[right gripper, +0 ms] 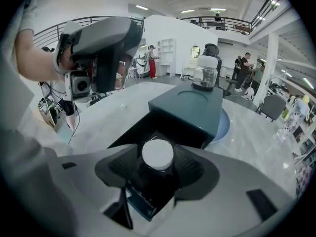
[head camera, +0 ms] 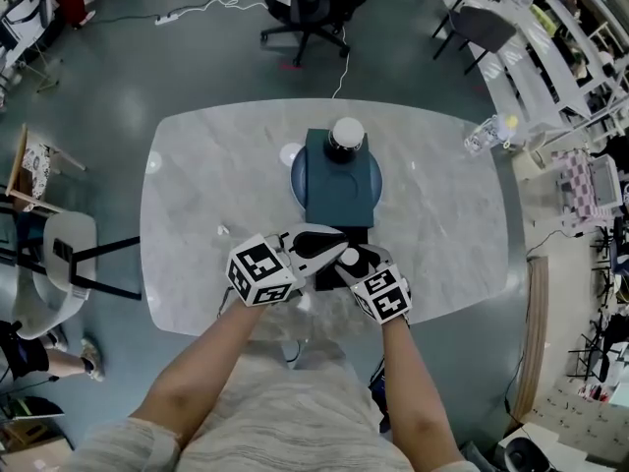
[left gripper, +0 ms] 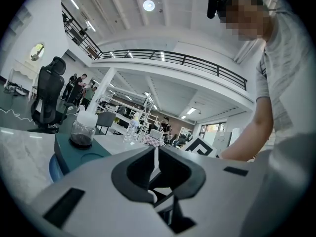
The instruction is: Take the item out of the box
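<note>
A dark teal box [head camera: 338,180] lies on a blue plate [head camera: 295,180] at the middle of the marble table [head camera: 216,185]. Its black inner tray [right gripper: 133,132] is pulled out toward me. A dark jar with a white cap [right gripper: 158,154] stands in that tray, and my right gripper [right gripper: 158,166] is shut on it. A second white-capped jar [head camera: 346,138] stands on the box's far end. My left gripper [head camera: 332,246] hovers shut and empty just left of the right gripper [head camera: 351,261], pointing across the box. In the left gripper view its jaws [left gripper: 156,158] meet with nothing between them.
A clear plastic bottle [head camera: 488,134] lies at the table's right edge. A small white round thing [head camera: 290,153] sits by the plate's left side. An office chair [head camera: 305,8] stands beyond the table, and a white chair [head camera: 69,249] stands at its left.
</note>
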Action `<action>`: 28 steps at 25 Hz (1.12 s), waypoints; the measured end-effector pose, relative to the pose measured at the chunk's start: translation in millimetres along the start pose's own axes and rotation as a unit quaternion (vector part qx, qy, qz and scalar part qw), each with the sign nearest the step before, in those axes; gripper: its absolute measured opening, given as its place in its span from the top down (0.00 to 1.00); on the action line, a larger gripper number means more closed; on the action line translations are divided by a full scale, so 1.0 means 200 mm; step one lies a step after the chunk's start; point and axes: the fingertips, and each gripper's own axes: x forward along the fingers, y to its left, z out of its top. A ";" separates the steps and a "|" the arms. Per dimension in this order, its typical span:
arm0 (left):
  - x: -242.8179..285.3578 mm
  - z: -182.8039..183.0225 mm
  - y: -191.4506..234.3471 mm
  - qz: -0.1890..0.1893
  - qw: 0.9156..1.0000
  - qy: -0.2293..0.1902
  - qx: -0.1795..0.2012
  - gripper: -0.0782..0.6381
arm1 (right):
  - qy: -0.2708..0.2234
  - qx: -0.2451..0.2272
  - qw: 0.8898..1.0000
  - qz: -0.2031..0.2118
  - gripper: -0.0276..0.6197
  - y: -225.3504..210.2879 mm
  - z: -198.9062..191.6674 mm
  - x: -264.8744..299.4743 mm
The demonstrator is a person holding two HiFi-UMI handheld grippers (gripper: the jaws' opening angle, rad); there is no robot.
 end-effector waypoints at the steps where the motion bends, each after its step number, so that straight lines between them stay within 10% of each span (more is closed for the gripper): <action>1: 0.00 0.00 0.00 0.000 1.000 0.000 0.000 0.86 | 0.002 0.000 1.000 -0.002 0.57 0.00 0.00 0.00; 28: 0.00 0.11 -0.12 -0.029 0.999 -0.011 0.026 0.86 | -0.146 0.056 0.986 -0.049 0.66 -0.03 0.25 -0.42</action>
